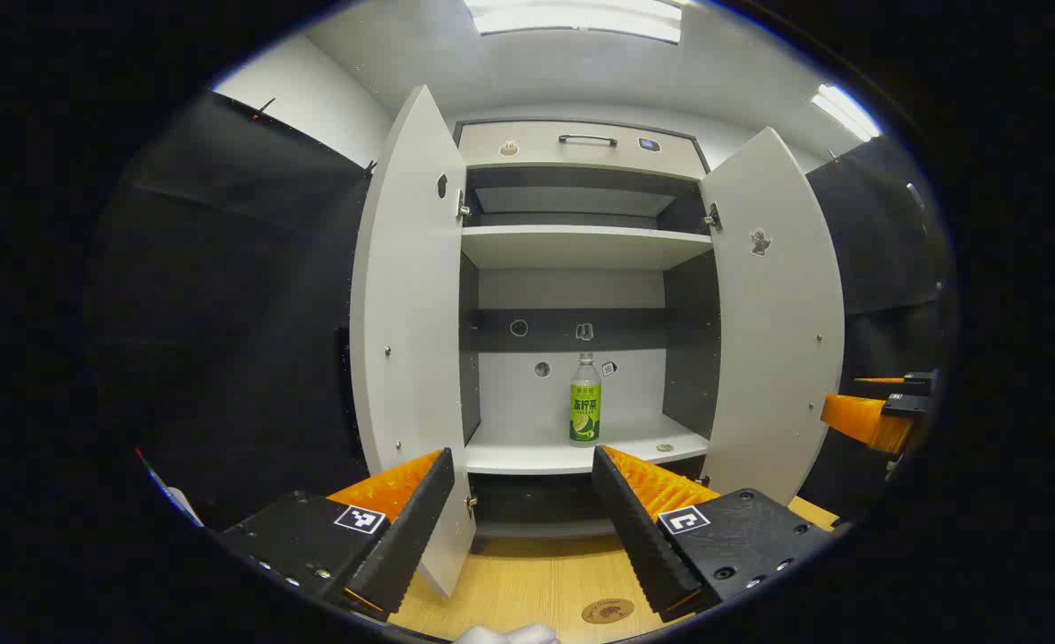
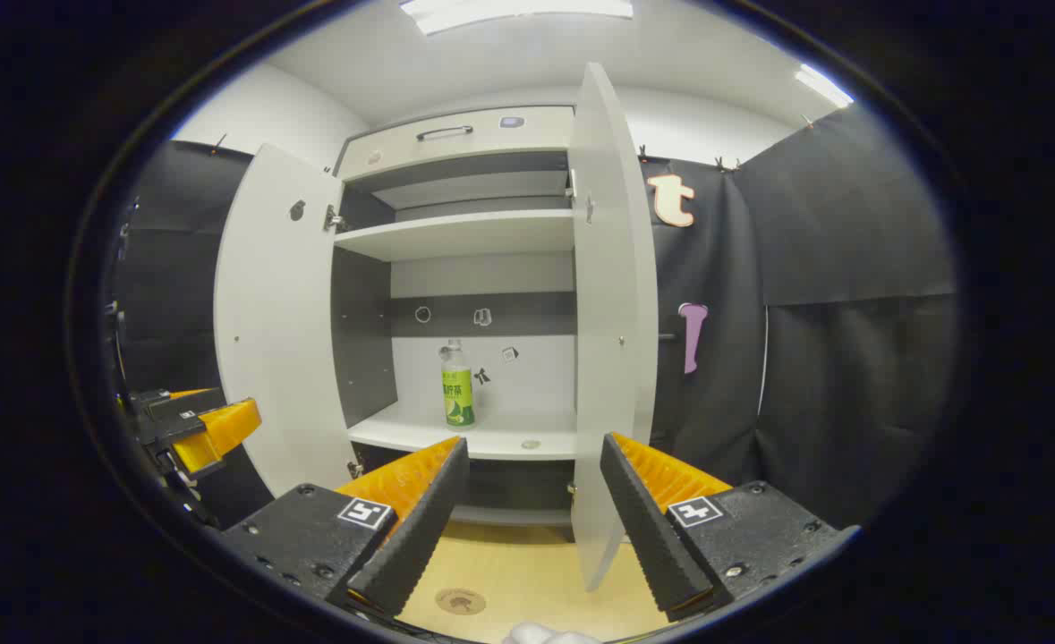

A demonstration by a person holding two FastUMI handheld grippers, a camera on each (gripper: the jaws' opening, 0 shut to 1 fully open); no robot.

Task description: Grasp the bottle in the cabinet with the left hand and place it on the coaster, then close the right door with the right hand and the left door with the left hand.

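Green-labelled drink bottle is framed between and beyond the wide-open, empty left gripper fingers, aligned for approach; right gripper likewise held open, empty, fronting the right door edge

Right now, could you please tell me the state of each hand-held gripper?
Left hand-held gripper: open, holding nothing.
Right hand-held gripper: open, holding nothing.

Left tool held level and pointing forward with its fingers spread wide and nothing between them, right tool held alongside at like height, likewise spread wide and empty, seen at the far right edge of the left gripper view.
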